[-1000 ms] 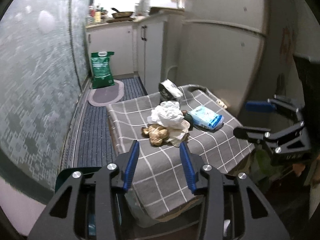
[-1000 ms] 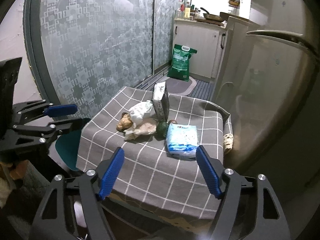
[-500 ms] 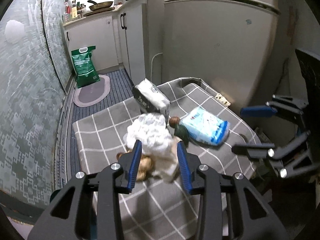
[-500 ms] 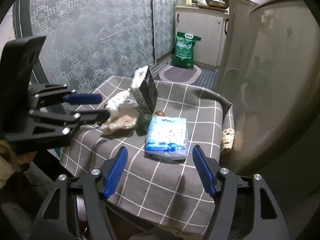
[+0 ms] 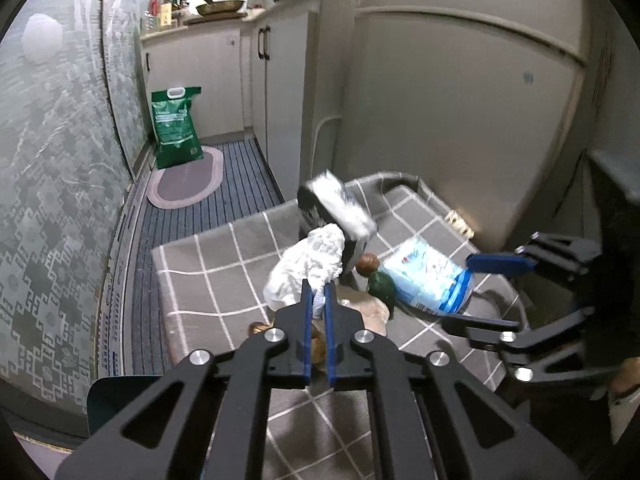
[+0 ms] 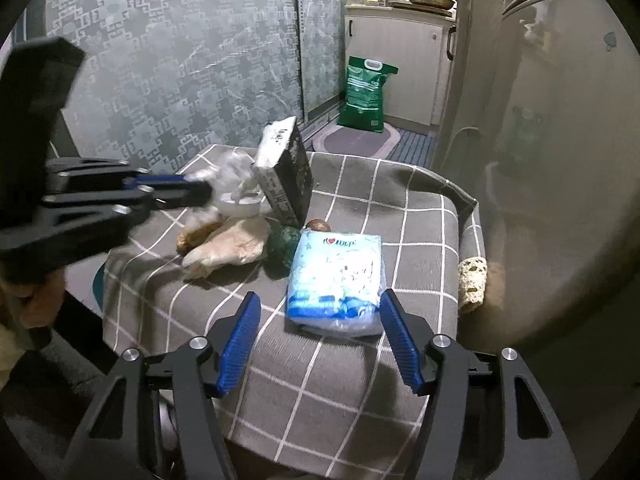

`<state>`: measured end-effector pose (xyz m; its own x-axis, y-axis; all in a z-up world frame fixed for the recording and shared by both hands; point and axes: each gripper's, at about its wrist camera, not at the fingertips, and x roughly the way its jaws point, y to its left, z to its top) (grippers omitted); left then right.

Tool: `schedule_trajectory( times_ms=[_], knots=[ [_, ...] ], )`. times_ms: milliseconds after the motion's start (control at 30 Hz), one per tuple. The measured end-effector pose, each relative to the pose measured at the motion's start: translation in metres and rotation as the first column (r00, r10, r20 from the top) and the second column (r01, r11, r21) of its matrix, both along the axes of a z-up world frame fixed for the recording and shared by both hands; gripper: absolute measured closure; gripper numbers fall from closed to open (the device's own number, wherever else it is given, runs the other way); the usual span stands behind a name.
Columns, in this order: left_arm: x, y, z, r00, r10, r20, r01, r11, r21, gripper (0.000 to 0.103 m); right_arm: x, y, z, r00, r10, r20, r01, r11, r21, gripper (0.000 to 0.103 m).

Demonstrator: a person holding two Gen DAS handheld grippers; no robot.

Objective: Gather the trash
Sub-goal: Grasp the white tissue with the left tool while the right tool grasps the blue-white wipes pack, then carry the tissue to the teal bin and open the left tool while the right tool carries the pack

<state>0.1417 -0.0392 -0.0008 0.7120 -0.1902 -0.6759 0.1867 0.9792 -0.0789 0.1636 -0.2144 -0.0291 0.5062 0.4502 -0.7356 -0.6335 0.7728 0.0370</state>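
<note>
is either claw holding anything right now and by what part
The left claw is shut on the crumpled white tissue, pinching its near lower edge. The right claw holds nothing: its jaws are closing around the blue tissue pack, pads not yet pressing.

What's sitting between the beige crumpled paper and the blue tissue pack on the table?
A dark green crumpled ball lies between the beige crumpled paper and the blue tissue pack; the right wrist view shows it best.

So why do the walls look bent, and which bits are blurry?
Left wrist view: the fisheye lens bows the fridge and glass door; the black box is smeared. Right wrist view: dark rounded corners, the left claw and white wad blurred, the blue pack sharp with slight glare.
</note>
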Motion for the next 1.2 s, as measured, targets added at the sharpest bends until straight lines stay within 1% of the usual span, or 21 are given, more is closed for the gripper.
schedule_trajectory(
  times_ms=[200, 267, 333, 367, 500, 533, 667, 800, 867, 1000, 1100, 1200],
  knots=[
    [-0.014, 0.012, 0.014, 0.999, 0.007, 0.034, -0.006, 0.999, -0.038, 0.097, 0.010, 0.006, -0.010, 0.999, -0.031, -0.009, 0.031, 0.999, -0.027, 0.043],
    [-0.019, 0.017, 0.017, 0.999, 0.013, 0.045, -0.011, 0.999, -0.046, 0.097, 0.011, 0.008, -0.014, 0.999, -0.046, -0.008, 0.046, 0.998, -0.052, 0.046],
    [-0.025, 0.024, 0.020, 0.998, 0.022, 0.055, -0.018, 0.998, -0.064, 0.097, 0.013, 0.009, -0.017, 0.998, -0.058, -0.015, 0.057, 0.997, -0.058, 0.048],
    [-0.027, 0.028, 0.022, 0.998, 0.027, 0.060, -0.023, 0.997, -0.073, 0.097, 0.013, 0.010, -0.017, 0.998, -0.061, -0.013, 0.060, 0.996, -0.065, 0.052],
    [-0.040, 0.046, 0.025, 0.994, 0.069, 0.081, -0.062, 0.994, -0.088, 0.097, 0.012, 0.015, -0.014, 0.997, -0.072, -0.001, 0.071, 0.994, -0.088, 0.056],
    [-0.042, 0.049, 0.025, 0.994, 0.075, 0.082, -0.068, 0.994, -0.090, 0.097, 0.010, 0.016, -0.011, 0.997, -0.073, 0.010, 0.074, 0.993, -0.095, 0.057],
    [-0.050, 0.069, 0.026, 0.990, 0.107, 0.088, -0.099, 0.990, -0.099, 0.097, 0.001, 0.016, 0.006, 0.994, -0.098, 0.053, 0.103, 0.989, -0.106, 0.057],
    [-0.059, 0.085, 0.027, 0.987, 0.136, 0.086, -0.127, 0.986, -0.106, 0.097, -0.009, 0.017, 0.031, 0.988, -0.108, 0.113, 0.118, 0.989, -0.092, 0.057],
    [-0.064, 0.092, 0.027, 0.985, 0.149, 0.083, -0.139, 0.984, -0.109, 0.097, -0.014, 0.020, 0.044, 0.985, -0.105, 0.134, 0.115, 0.991, -0.070, 0.057],
    [-0.072, 0.108, 0.022, 0.982, 0.176, 0.074, -0.169, 0.981, -0.100, 0.097, -0.028, 0.035, 0.066, 0.983, -0.070, 0.171, 0.074, 0.997, -0.017, 0.057],
    [-0.079, 0.124, 0.011, 0.977, 0.205, 0.051, -0.200, 0.976, -0.090, 0.097, -0.037, 0.058, 0.074, 0.985, -0.009, 0.174, 0.006, 1.000, 0.016, 0.057],
    [-0.085, 0.138, -0.002, 0.972, 0.234, 0.023, -0.232, 0.970, -0.074, 0.097, -0.045, 0.084, 0.076, 0.985, 0.043, 0.168, -0.046, 0.999, 0.010, 0.057]
  ],
)
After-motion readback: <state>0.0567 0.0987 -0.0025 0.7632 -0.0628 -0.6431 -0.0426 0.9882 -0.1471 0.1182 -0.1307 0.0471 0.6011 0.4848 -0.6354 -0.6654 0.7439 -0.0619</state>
